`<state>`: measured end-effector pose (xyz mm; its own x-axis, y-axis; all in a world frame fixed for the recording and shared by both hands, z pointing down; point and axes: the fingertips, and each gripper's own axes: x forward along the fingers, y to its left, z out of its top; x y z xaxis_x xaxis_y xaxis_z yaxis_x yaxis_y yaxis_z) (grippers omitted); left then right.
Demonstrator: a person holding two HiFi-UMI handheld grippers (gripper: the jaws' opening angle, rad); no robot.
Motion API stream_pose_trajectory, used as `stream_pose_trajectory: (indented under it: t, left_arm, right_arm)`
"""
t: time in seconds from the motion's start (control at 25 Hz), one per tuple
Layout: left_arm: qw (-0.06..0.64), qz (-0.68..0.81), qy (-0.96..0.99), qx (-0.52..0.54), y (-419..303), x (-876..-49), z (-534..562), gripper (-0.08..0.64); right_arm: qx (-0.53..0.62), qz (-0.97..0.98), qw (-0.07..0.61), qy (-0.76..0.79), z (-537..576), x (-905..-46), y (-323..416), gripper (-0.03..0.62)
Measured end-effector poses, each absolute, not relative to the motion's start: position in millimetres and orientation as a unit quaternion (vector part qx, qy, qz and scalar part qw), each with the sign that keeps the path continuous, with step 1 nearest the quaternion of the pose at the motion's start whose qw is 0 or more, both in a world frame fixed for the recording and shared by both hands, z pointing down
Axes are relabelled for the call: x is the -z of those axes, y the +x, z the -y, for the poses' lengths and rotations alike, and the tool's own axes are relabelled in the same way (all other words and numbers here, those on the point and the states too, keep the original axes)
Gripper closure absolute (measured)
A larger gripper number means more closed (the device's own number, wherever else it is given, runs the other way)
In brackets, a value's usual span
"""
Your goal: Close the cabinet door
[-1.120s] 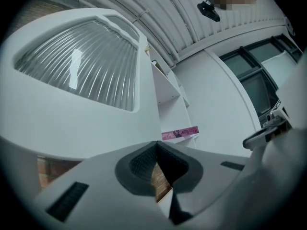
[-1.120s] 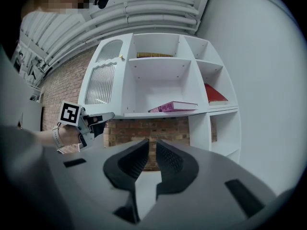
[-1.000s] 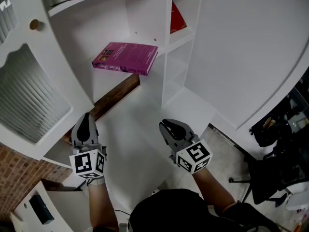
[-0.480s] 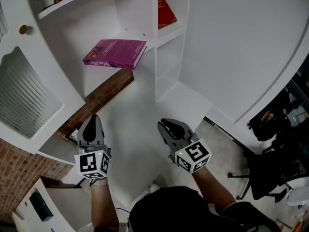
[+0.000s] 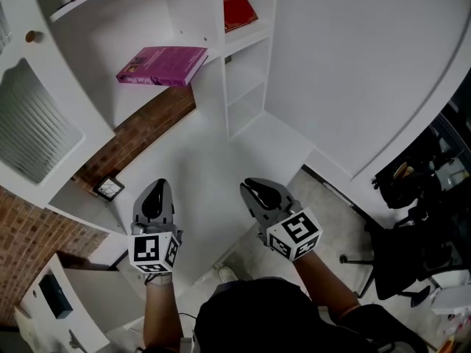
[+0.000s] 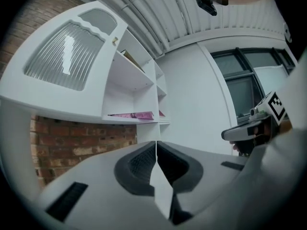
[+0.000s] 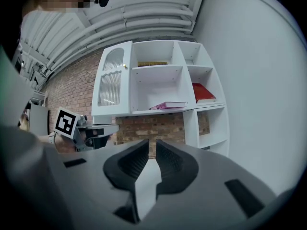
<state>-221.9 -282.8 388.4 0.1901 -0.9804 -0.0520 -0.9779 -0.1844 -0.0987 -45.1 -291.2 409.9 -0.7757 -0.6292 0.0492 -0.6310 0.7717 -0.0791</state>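
Observation:
The white cabinet door (image 5: 37, 123) with its ribbed glass pane stands swung open at the left of the shelf unit, its small round knob (image 5: 31, 35) near the free edge. The door (image 6: 67, 51) fills the upper left of the left gripper view, and the door (image 7: 112, 85) shows far off in the right gripper view. A purple book (image 5: 162, 66) lies on the open shelf. My left gripper (image 5: 157, 188) is shut and empty, well short of the door. My right gripper (image 5: 252, 187) hangs beside it, jaws nearly together with nothing between them.
A red book (image 5: 237, 6) lies in the narrow right-hand shelf column. A brick wall (image 5: 132, 134) with a wall socket (image 5: 109, 189) shows below the cabinet. A low white unit (image 5: 51, 300) stands at lower left and a black office chair (image 5: 412, 263) at right.
Both grippers have drawn back from the cabinet, the left one more and lower. The shelves and door have slid up and left in the head view. The door still stands open.

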Motion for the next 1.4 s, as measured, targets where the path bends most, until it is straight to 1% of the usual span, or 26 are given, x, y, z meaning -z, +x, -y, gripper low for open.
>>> stream_pose_trajectory:
  t: [0.24, 0.48, 0.8, 1.12, 1.4]
  left_arm:
    - [0.036, -0.625, -0.780, 0.025, -176.5, -413.2, 252.9, 0.549]
    - [0.014, -0.619, -0.784, 0.038, -149.5, -437.2, 227.0, 0.549]
    - [-0.014, -0.616, -0.785, 0.066, -127.0, -467.5, 204.7, 0.551]
    - [-0.044, -0.608, -0.790, 0.064, -112.7, -482.1, 196.3, 0.551]
    - [-0.039, -0.596, -0.800, 0.054, -110.8, -481.0, 193.7, 0.551]
  right_arm:
    - [-0.051, 0.945, 0.023, 0.323, 265.8, -421.8, -24.3, 0.541]
    - [-0.057, 0.948, 0.040, 0.311, 241.5, -436.9, -10.3, 0.541]
    - [-0.060, 0.952, 0.068, 0.293, 215.5, -460.4, 0.6, 0.541]
    - [-0.066, 0.953, 0.078, 0.285, 208.2, -468.3, 5.7, 0.541]
    - [-0.066, 0.954, 0.079, 0.281, 207.7, -469.2, 2.1, 0.541]
